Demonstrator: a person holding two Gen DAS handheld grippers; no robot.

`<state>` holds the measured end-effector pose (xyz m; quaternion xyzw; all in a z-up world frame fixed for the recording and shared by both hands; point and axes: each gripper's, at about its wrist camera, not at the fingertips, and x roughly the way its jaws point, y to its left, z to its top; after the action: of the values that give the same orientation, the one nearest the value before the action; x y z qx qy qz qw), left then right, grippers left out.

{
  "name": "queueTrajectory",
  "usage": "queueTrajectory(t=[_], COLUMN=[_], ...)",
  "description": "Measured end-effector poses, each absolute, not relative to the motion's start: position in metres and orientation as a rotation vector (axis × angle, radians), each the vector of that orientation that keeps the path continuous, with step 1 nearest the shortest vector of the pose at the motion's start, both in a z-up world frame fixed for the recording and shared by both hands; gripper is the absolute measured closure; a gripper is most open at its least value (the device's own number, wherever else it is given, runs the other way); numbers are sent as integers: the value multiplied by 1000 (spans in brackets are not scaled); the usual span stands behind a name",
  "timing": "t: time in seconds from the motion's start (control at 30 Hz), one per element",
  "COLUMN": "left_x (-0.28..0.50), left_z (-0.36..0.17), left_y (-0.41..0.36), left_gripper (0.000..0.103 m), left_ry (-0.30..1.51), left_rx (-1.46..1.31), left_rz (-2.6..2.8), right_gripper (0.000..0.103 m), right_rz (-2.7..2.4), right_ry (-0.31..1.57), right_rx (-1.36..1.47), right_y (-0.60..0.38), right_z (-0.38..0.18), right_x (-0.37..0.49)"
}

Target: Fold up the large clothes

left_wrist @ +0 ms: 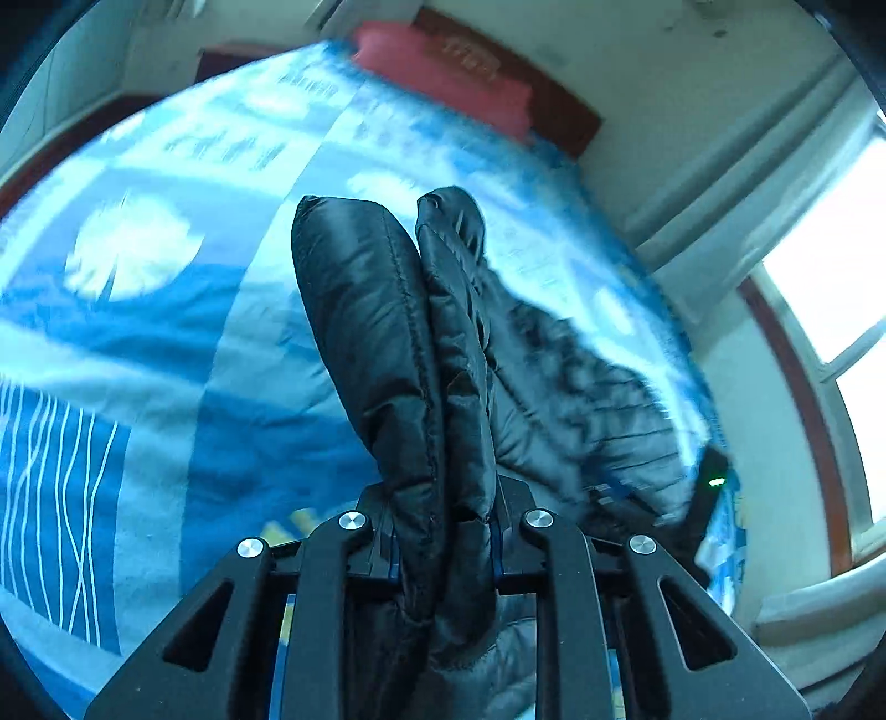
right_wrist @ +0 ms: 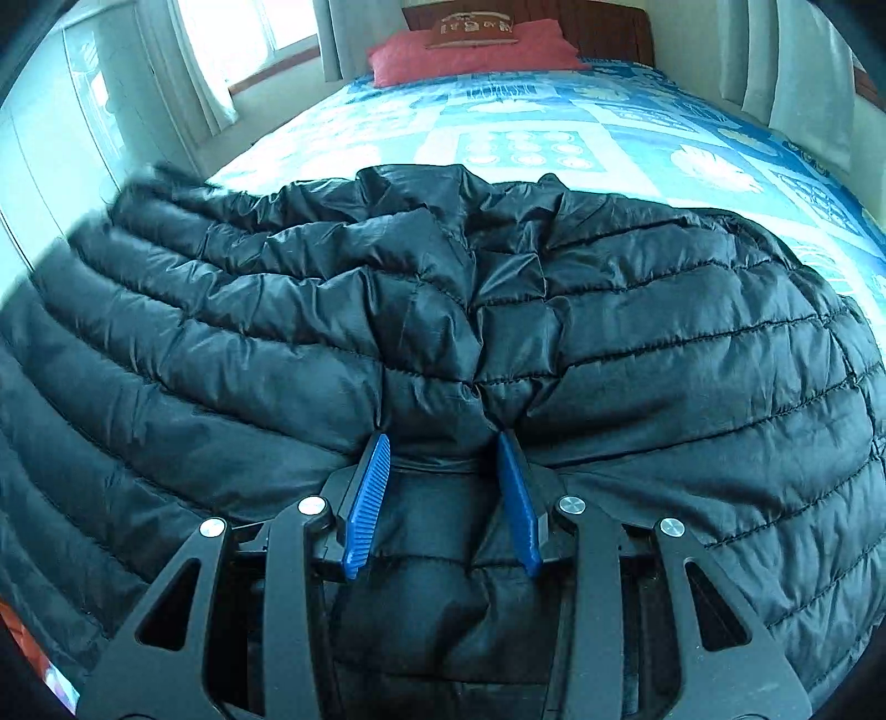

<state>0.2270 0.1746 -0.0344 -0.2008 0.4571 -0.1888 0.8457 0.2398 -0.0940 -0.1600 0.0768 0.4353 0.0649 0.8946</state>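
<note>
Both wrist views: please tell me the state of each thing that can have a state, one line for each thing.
Left gripper: shut on a bunched fold of the jacket.
Right gripper: shut on a gathered part of the jacket.
Jacket: black, quilted, wrinkled, spread over the bed, not yet folded flat.
Bed cover: blue patterned, lying flat.
Pillow: red, lying at the head of the bed.

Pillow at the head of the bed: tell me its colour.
The pillow is red, clearest in the right wrist view.

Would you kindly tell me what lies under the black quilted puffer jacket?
The black quilted puffer jacket lies on a blue patterned bedspread, which shows beyond it. Whatever is directly beneath stays covered.
</note>
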Motion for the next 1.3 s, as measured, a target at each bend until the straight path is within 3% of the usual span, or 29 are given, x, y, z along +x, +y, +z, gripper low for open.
queueTrajectory(t=[0.13, 0.47, 0.8, 1.13, 1.3], left_x=[216, 219, 228, 213, 199], left_z=[10, 52, -15, -63, -45], left_y=[129, -18, -167, -216, -218], left_gripper=[82, 82, 82, 80, 65], left_ry=[906, 880, 1003, 1027, 982], left_rx=[-335, -154, -24, 42, 47], left_rz=[-418, -518, -595, -574, -594], right_gripper=[49, 46, 44, 44, 44], right_rz=[114, 23, -111, -163, -168], right_ry=[849, 783, 783, 817, 811], right_rx=[209, 262, 302, 343, 342], right_y=[-129, -242, -321, -357, -357], right_z=[-131, -94, -95, -114, -112], right_x=[213, 145, 101, 97, 100])
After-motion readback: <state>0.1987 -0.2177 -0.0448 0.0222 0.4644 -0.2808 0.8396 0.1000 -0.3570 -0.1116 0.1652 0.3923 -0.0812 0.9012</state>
